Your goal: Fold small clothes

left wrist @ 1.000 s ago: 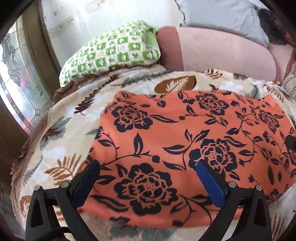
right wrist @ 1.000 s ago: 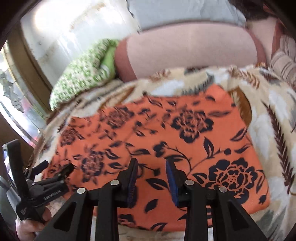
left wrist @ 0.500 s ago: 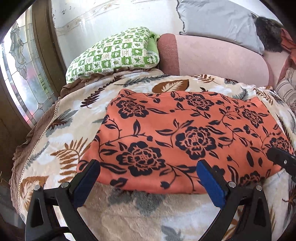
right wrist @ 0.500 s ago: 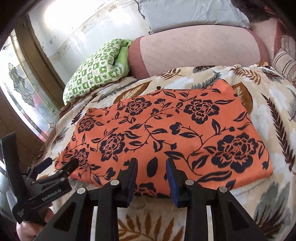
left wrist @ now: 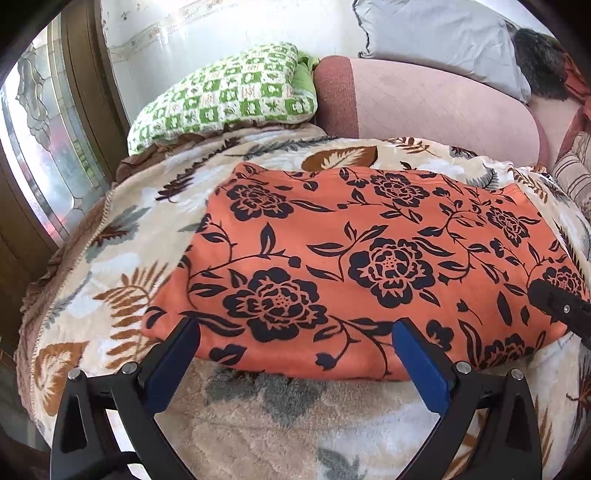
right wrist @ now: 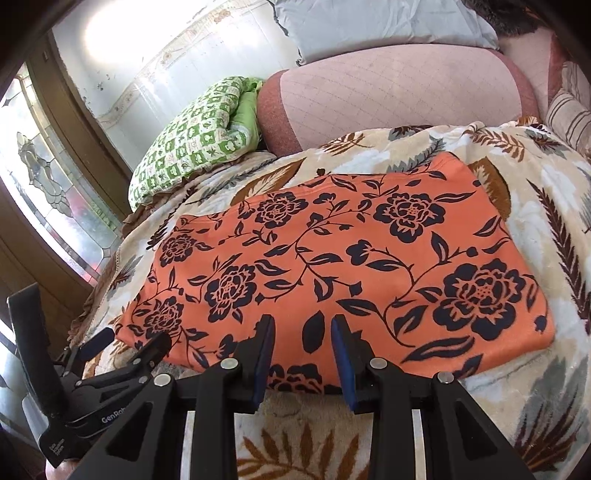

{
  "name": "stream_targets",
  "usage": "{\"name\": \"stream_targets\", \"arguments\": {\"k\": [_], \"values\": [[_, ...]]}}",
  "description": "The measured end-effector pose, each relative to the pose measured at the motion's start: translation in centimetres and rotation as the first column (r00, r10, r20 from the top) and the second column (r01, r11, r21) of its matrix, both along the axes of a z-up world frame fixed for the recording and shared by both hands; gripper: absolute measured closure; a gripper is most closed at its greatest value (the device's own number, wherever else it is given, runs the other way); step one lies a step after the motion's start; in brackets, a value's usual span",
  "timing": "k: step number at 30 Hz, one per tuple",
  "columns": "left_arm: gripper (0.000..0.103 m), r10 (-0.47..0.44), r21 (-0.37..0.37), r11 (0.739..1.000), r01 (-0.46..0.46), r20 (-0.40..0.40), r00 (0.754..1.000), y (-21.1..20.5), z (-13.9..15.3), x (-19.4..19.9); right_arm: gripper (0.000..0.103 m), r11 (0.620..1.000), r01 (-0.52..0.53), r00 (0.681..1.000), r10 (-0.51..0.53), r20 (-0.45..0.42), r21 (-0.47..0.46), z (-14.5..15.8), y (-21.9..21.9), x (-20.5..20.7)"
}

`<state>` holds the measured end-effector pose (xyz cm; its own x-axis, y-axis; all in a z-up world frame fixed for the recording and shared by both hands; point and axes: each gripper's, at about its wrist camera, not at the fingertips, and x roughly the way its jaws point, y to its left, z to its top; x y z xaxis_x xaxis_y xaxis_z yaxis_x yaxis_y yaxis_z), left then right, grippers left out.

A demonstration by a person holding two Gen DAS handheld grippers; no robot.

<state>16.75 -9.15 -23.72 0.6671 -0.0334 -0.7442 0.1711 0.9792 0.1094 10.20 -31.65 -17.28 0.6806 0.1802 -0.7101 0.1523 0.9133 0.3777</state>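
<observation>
An orange garment with a dark flower print (left wrist: 369, 258) lies flat as a folded rectangle on a beige leaf-patterned blanket (left wrist: 258, 417). My left gripper (left wrist: 295, 325) is open wide, its blue pads spread over the garment's near left edge with nothing pinched. In the right wrist view the garment (right wrist: 351, 266) fills the middle. My right gripper (right wrist: 303, 325) hovers at its near edge, jaws a narrow gap apart with nothing between them. The left gripper (right wrist: 129, 347) shows at the lower left there, beside the garment's near left corner. One right finger (left wrist: 557, 306) enters at the right edge.
A green checked pillow (left wrist: 229, 96) lies at the back left. A pink bolster (left wrist: 436, 103) runs along the back with a grey pillow (left wrist: 436, 33) on top. A stained-glass window (left wrist: 44, 155) is at the left. Striped cushions (right wrist: 569, 107) sit at the far right.
Both grippers have drawn back toward the garment's near edge, so more of the garment and the blanket in front of it shows. The jaws keep the same spacing.
</observation>
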Motion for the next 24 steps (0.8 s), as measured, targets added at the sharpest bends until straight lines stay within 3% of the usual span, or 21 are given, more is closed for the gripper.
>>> {"name": "stream_targets", "arguments": {"k": [8,11,13,15,16,18,24], "values": [[0.000,0.063,-0.021,0.998,-0.065,-0.058,0.996,0.9,-1.4,4.4,0.068,1.000,-0.007,1.000,0.007,-0.026,0.011,-1.2,1.0,3.0],[0.000,0.067,0.017,0.998,-0.066,-0.106,0.992,0.7,-2.7,5.9,0.068,1.000,-0.018,0.999,0.019,-0.032,0.015,-1.7,1.4,4.1],[0.000,0.061,0.047,0.997,-0.055,-0.143,0.988,0.4,-4.0,6.7,0.068,0.999,-0.040,0.997,0.041,-0.064,0.018,-2.6,2.1,5.1],[0.000,0.055,0.047,0.998,-0.050,-0.126,0.990,0.3,-3.9,7.2,0.064,0.997,-0.074,0.985,0.075,-0.156,0.009,-4.5,2.8,6.5],[0.000,0.052,0.048,0.998,-0.046,-0.132,0.990,0.3,-3.8,7.4,0.064,0.997,-0.078,0.985,0.075,-0.158,-0.010,-4.8,3.0,6.8],[0.000,0.051,0.031,0.998,-0.047,-0.139,0.989,0.5,-3.4,7.7,0.051,0.995,-0.096,0.986,0.091,-0.140,-0.032,-4.3,3.4,7.2],[0.000,0.108,-0.074,0.991,-0.115,-0.086,0.990,3.5,-1.1,6.1,0.050,0.996,-0.067,0.992,0.073,-0.104,0.055,-3.7,2.1,6.5]]}}
